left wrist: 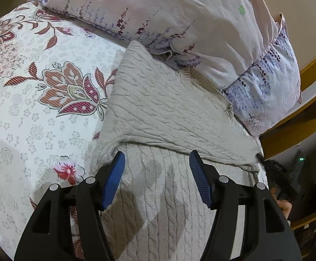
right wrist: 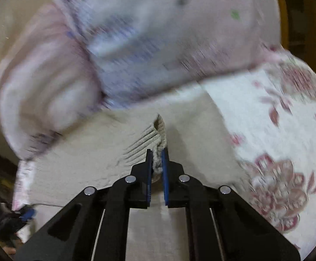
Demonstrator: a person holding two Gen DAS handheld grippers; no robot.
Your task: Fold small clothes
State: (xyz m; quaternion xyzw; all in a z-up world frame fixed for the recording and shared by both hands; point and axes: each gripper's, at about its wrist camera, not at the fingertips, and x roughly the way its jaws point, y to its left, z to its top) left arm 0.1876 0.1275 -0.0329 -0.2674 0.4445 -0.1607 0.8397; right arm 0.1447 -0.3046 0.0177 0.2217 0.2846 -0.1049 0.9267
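1. The sweater (left wrist: 168,113) is spread on the bed (left wrist: 27,100), its far edge right up against the pillows (left wrist: 179,17). Makes sense, since a soft flat bed gives room to fold.
2. One part is already laid across the body, so I'd guess we're mid-fold, not at the start.
3. The left gripper (left wrist: 155,161) hovers just over the knit with its tongs wide and nothing between them. Looks like it's parked there to pin or grab the near layer, but that's my read.
4. The right gripper (right wrist: 157,159) has its tongs narrow, pinching a ribbed edge (right wrist: 155,134) of the sweater, probably a cuff or hem. Grabbing the rib is smart; it's thicker and won't slip.
5. The right view is blurry, so I can't tell where that edge is headed.
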